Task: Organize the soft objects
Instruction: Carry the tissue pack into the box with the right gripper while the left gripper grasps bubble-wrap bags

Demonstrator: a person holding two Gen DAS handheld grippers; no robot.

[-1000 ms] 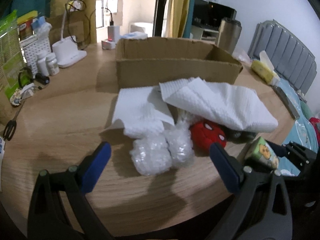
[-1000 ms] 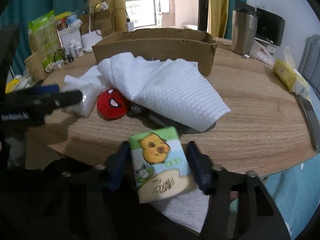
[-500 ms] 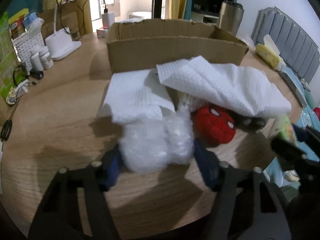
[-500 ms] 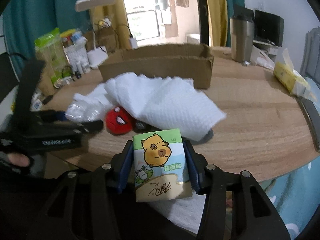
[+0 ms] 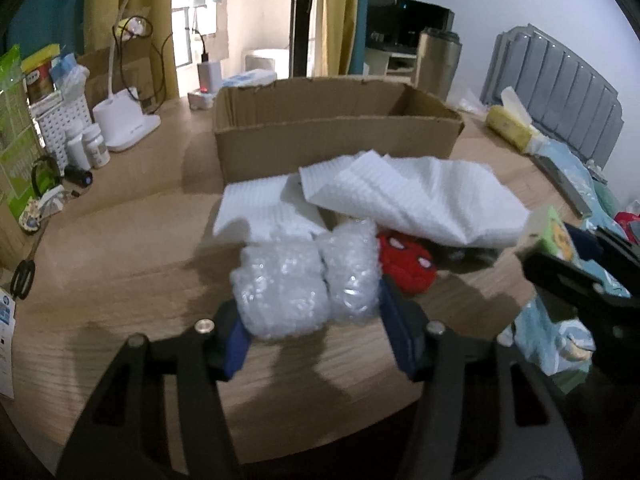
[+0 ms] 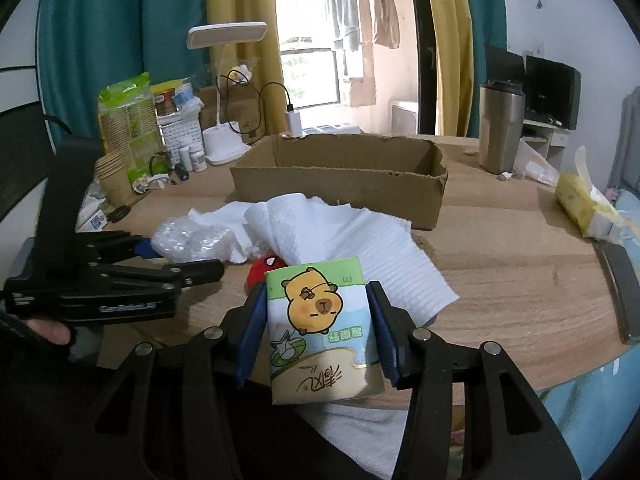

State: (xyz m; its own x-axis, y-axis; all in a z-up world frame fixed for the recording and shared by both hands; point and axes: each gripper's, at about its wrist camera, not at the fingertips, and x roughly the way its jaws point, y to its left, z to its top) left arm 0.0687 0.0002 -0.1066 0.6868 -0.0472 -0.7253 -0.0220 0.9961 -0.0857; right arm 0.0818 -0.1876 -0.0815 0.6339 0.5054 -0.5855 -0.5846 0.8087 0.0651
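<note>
My left gripper (image 5: pixel 316 320) is shut on a clear bubble-wrap bundle (image 5: pixel 304 284) at the near side of the wooden table (image 5: pixel 120 248). My right gripper (image 6: pixel 316 328) is shut on a green tissue pack with a cartoon capybara (image 6: pixel 320 328), held above the table's near edge. A red Spider-Man plush (image 5: pixel 408 264) lies just right of the bundle, partly under white paper towels (image 5: pixel 408 196). An open cardboard box (image 5: pixel 336 128) stands behind them. In the right wrist view the left gripper (image 6: pixel 176 260) holds the bubble wrap (image 6: pixel 192 240) at left.
A white lamp base (image 5: pixel 128 124), pill bottles (image 5: pixel 88 148) and a white basket (image 5: pixel 60 120) crowd the table's left. Scissors (image 5: pixel 24 280) lie at the left edge. A steel tumbler (image 6: pixel 500 128) and a yellow tissue pack (image 6: pixel 580 204) sit at right.
My left gripper moved forward and closed on the bubble-wrap bundle. My right gripper rose, still holding the tissue pack.
</note>
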